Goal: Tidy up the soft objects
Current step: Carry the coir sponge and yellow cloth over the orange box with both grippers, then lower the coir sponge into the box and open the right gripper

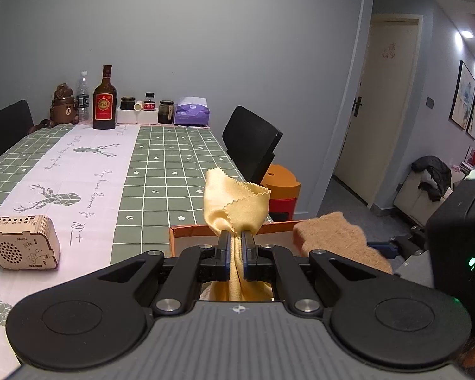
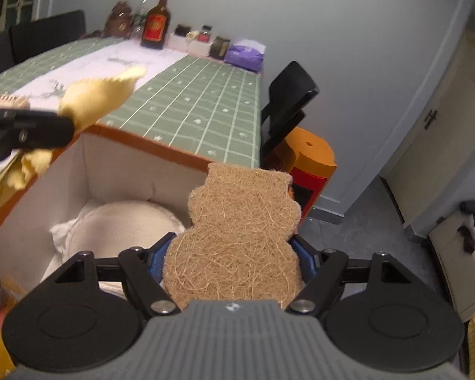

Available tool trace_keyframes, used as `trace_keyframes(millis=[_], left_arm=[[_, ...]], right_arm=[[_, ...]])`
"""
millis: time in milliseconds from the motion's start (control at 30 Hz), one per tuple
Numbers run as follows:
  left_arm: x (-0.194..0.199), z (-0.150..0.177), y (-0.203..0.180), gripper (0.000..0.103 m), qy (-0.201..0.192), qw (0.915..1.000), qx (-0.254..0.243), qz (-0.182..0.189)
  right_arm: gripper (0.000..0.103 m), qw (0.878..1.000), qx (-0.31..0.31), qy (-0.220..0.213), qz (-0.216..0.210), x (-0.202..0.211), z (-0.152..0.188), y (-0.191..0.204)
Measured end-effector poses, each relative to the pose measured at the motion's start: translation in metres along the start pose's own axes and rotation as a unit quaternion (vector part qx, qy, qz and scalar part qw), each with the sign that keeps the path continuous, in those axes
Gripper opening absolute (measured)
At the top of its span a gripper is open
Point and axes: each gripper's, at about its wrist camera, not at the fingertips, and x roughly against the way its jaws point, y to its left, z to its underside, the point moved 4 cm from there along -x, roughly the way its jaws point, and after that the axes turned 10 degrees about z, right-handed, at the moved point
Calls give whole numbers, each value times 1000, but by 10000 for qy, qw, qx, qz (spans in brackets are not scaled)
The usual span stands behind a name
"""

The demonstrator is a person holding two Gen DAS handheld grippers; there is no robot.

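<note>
The white-lined, orange-rimmed storage box (image 2: 88, 171) on the green checked table (image 1: 171, 171) is the target. Above its rim, the left hand-held gripper (image 1: 236, 237) pinches the yellow pinked-edge cloth (image 1: 234, 199); the right hand-held gripper (image 2: 234, 253) clamps the brown bear-shaped fibre pad (image 2: 237, 231). Lower both inside before releasing.
</note>
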Motion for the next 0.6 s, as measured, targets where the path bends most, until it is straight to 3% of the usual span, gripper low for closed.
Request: trace_keyframes(millis=[133,300,400,467,600], left_arm=[[0,-1,5,7,-33,10000,28,-3],[2,-1,5,7,-24,10000,1,3],[4,-3,4,7,-36,10000,-36,33],[6,-3,4,7,-42,10000,-59,61],[11,-3,6,7,-107,9999,-107,7]], right_arm=[[75,9983,502,71,273,-12,2,13],[78,9982,501,165,284,-16,2,12],[85,9981,549,74,260,-8,1,12],[100,9974,647,65,306,-4,0,12],[100,9968,696,46,396,5,0,5]])
